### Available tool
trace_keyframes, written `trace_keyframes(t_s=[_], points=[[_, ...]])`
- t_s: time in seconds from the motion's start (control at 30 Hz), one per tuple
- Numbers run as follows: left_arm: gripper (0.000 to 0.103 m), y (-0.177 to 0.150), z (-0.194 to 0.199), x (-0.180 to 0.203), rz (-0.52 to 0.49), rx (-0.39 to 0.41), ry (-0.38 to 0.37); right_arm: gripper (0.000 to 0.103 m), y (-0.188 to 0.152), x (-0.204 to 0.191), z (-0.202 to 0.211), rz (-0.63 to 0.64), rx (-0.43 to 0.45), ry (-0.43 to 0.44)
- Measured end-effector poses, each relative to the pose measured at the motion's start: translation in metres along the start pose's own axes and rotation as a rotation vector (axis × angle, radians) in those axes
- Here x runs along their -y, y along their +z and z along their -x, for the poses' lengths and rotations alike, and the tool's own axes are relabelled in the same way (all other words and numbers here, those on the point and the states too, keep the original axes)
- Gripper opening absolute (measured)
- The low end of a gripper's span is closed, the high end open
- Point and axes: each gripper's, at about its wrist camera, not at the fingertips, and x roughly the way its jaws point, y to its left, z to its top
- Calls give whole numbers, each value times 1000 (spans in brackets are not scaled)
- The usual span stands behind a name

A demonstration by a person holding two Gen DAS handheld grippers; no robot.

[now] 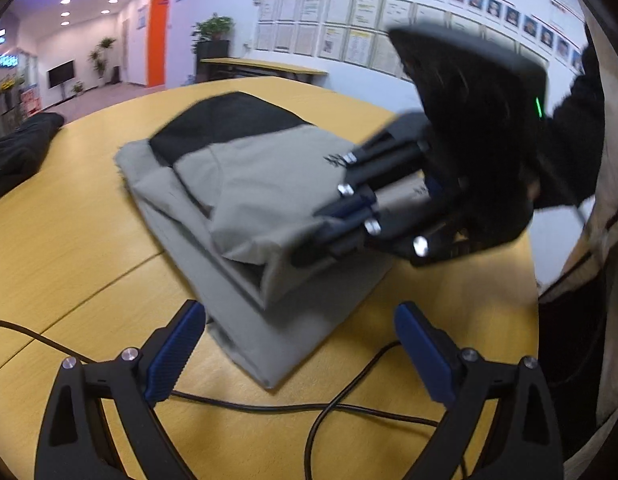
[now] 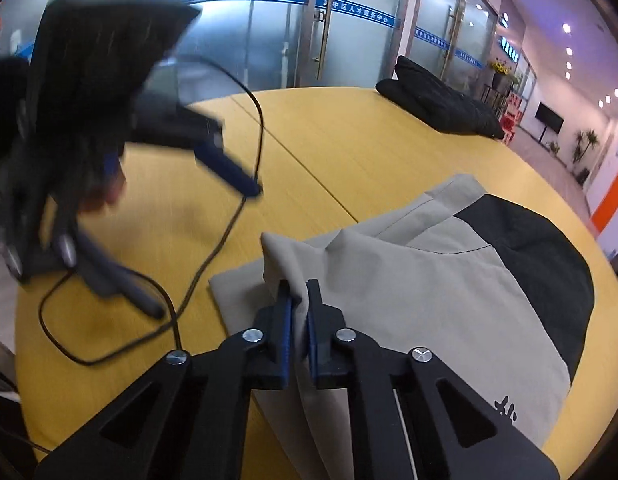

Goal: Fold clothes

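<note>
A grey garment point(image 1: 245, 184) with a black panel at its far end lies partly folded in layers on a yellow wooden table point(image 1: 69, 240), near the table's rounded edge. One grey flap is lifted off the stack at the near side and bunches upward.

The right gripper point(image 2: 299, 292) comes in low over the garment, angled down toward the cloth. Its two blue-padded fingers are pressed together on that raised fold of grey fabric, which passes up between them. In the left wrist view this gripper appears blurred, lying across the upper right of the garment, with a dark-sleeved hand point(image 1: 581, 120) behind it.

The left gripper point(image 1: 301, 344) hovers just above the table at the garment's near corner, its fingers point(image 1: 173, 356) spread wide with nothing between them; the grey corner lies in front of the gap, and I cannot tell whether either finger touches it.

A black cable point(image 1: 349, 404) loops over the table beside the garment. A black folded garment point(image 2: 437, 104) lies well apart at the far edge.
</note>
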Motion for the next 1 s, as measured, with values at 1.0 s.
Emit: trace_keyframes(t_s=[1.0], points=[[93, -24, -8, -3, -11, -80, -101, 9, 20, 2, -88, -146, -42, 418]])
